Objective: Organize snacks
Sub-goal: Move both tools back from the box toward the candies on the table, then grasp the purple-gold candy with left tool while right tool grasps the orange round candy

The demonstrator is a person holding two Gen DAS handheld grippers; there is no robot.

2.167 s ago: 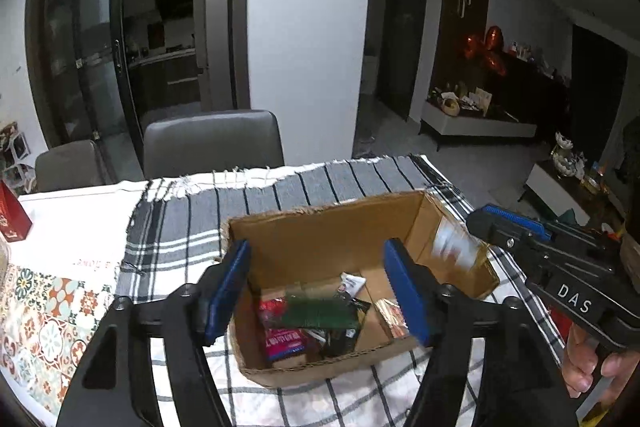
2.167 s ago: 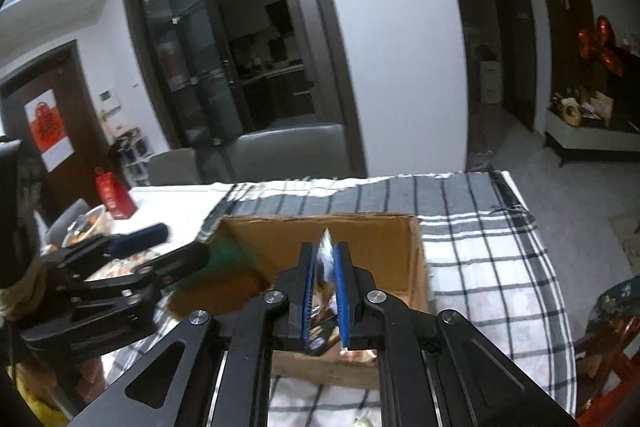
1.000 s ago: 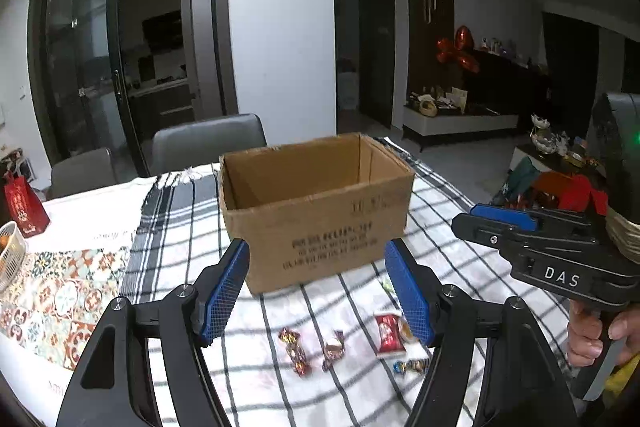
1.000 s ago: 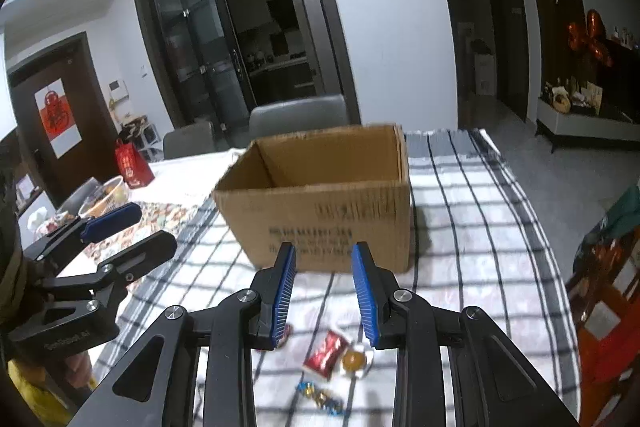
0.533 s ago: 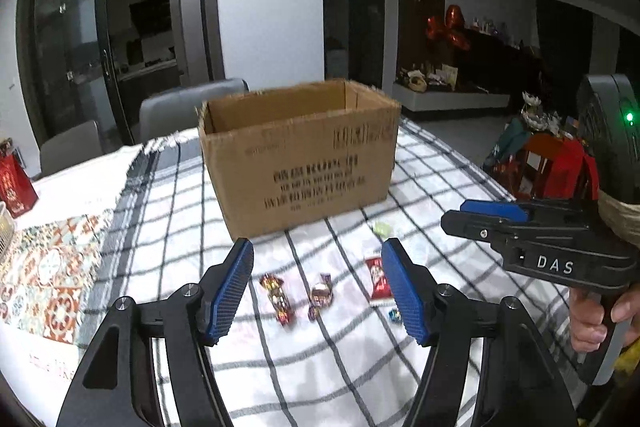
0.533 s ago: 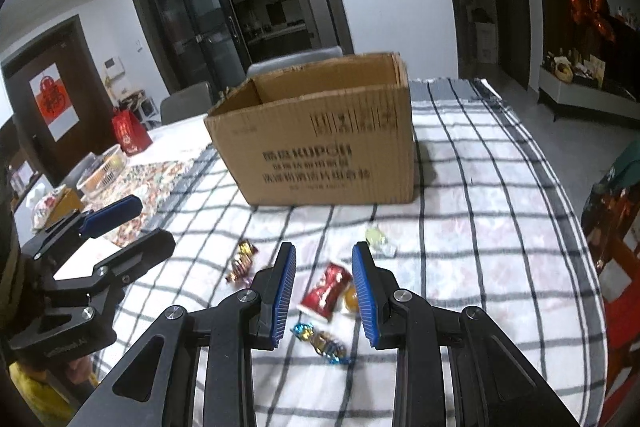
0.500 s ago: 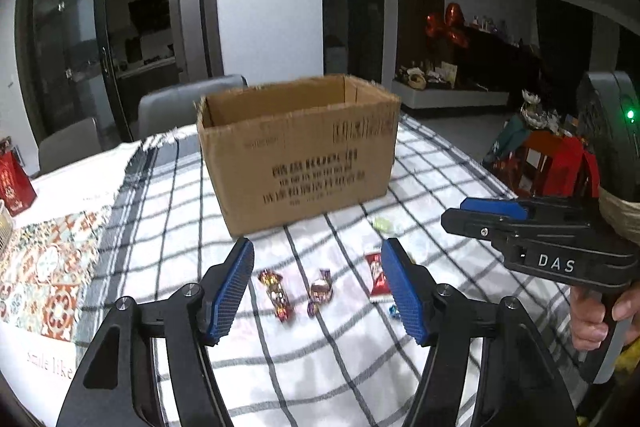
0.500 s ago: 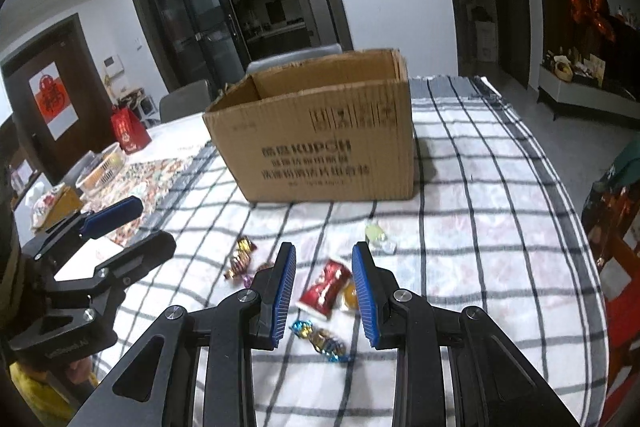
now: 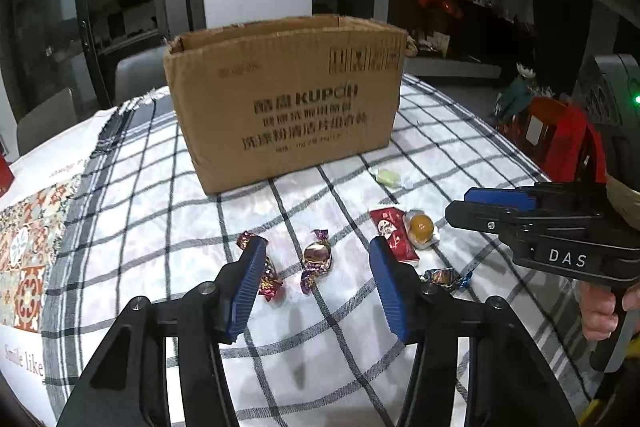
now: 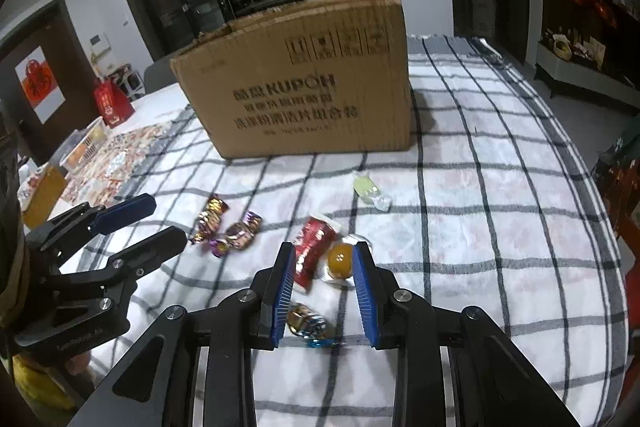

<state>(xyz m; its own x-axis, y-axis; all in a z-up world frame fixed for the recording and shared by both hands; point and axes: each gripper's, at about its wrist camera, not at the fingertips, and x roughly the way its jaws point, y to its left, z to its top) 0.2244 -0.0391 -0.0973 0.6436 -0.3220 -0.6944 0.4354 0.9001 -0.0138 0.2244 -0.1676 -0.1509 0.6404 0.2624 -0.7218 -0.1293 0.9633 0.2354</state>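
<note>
An open cardboard box (image 9: 288,99) (image 10: 304,83) stands on the checked tablecloth (image 9: 440,147). In front of it lie loose sweets. My left gripper (image 9: 316,255) (image 10: 166,218) hovers low over a purple-and-gold candy (image 9: 317,259) (image 10: 240,233), its jaws closing but touching nothing; a red-and-gold candy (image 9: 269,277) (image 10: 210,215) lies by its left finger. My right gripper (image 10: 324,255) (image 9: 460,203) stands open above a red packet (image 10: 314,247) (image 9: 394,235) and an orange candy (image 10: 340,257) (image 9: 420,227). A blue candy (image 10: 310,321) and a green one (image 10: 366,187) lie nearby.
A patterned cloth (image 9: 24,239), a red gift bag (image 10: 112,103) and a basket (image 10: 86,143) occupy the table's left side. Grey chairs (image 9: 136,75) stand behind the box. Red bags (image 9: 560,139) sit beyond the table's right edge. A hand (image 9: 600,311) holds the right gripper.
Both grippers came away from above the box and sank toward the sweets in front of it. The right gripper let go of a wrapper it held. The left jaws narrowed.
</note>
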